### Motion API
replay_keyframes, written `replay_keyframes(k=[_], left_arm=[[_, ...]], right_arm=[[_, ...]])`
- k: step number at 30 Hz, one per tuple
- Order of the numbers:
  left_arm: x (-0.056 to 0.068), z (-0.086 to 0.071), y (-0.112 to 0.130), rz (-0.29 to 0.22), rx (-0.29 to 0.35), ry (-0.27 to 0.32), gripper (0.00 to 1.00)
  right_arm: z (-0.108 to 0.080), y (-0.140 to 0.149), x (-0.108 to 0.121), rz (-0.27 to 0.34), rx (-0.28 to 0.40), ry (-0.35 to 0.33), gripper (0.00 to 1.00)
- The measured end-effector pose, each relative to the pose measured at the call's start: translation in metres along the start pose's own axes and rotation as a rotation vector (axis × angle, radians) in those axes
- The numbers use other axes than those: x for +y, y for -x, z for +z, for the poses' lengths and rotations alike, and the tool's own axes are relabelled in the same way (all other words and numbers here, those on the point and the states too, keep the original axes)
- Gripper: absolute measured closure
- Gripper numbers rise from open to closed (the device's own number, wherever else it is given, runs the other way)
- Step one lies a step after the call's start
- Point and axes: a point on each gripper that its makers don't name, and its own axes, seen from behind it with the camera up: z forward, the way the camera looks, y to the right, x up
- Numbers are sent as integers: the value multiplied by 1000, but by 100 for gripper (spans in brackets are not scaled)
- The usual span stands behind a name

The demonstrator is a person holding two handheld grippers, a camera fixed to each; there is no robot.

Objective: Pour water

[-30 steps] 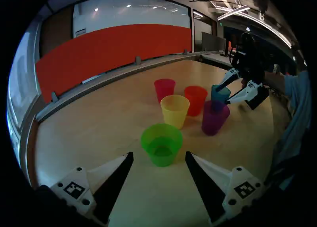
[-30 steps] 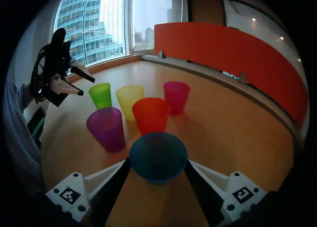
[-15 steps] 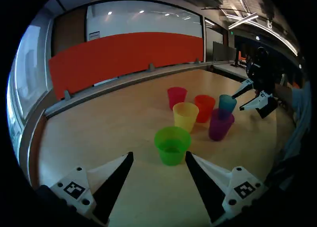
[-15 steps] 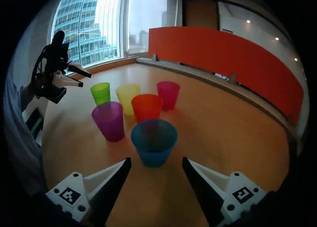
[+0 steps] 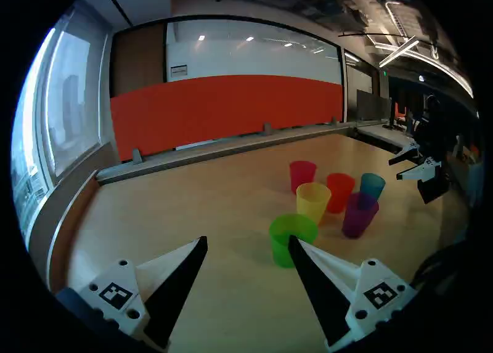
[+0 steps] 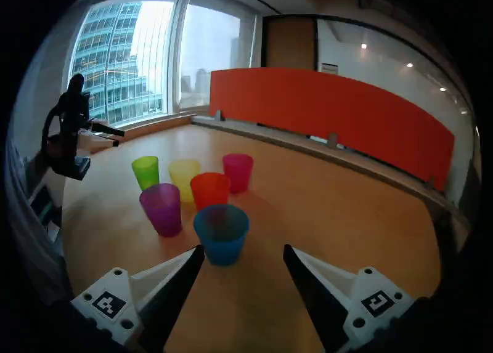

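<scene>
Six plastic cups stand clustered on a wooden table (image 5: pixel 185 193). In the left gripper view the green cup (image 5: pixel 293 239) is closest, just beyond my left gripper (image 5: pixel 246 239), which is open and empty. Behind it are the yellow cup (image 5: pixel 312 200), pink cup (image 5: pixel 302 174), orange cup (image 5: pixel 340 191), blue cup (image 5: pixel 372 185) and purple cup (image 5: pixel 359 212). In the right gripper view the blue cup (image 6: pixel 222 233) stands just ahead of my open, empty right gripper (image 6: pixel 243 247), with the purple cup (image 6: pixel 161 208), orange cup (image 6: pixel 210 190), yellow cup (image 6: pixel 184 175), green cup (image 6: pixel 145 171) and pink cup (image 6: pixel 238 171) beyond.
A low orange partition (image 5: pixel 228 109) runs along the table's far edge. Large windows (image 6: pixel 123 63) lie behind the left gripper (image 6: pixel 118 136), held by a person at the left. The right gripper (image 5: pixel 395 169) hangs past the cups at the table's right.
The right gripper let go of the blue cup, left it on the table and drew back. The left gripper also backed away from the green cup, so all cups look smaller.
</scene>
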Motion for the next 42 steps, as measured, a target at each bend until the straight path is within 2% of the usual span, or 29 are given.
replay_keyframes(k=[6, 12, 20, 26, 33, 42], left_arm=[[-9, -7, -9, -11, 48, -45, 3], [-23, -15, -23, -16, 111, -119, 2], [-42, -27, -40, -30, 193, -213, 3], [-46, -33, -54, -45, 258, -259, 3], [-54, -42, -68, -63, 318, -320, 3], [-57, -47, -78, -71, 365, -365, 2]], right_arm=[[-8, -12, 3, 24, 54, 41, 0], [-16, -24, 13, 47, 111, 100, 0], [-27, -48, 42, 64, 214, 255, 0], [-39, -72, 64, 94, 310, 373, 0], [-57, -96, 78, 121, 412, 466, 0], [-76, -106, 97, 132, 473, 598, 0]])
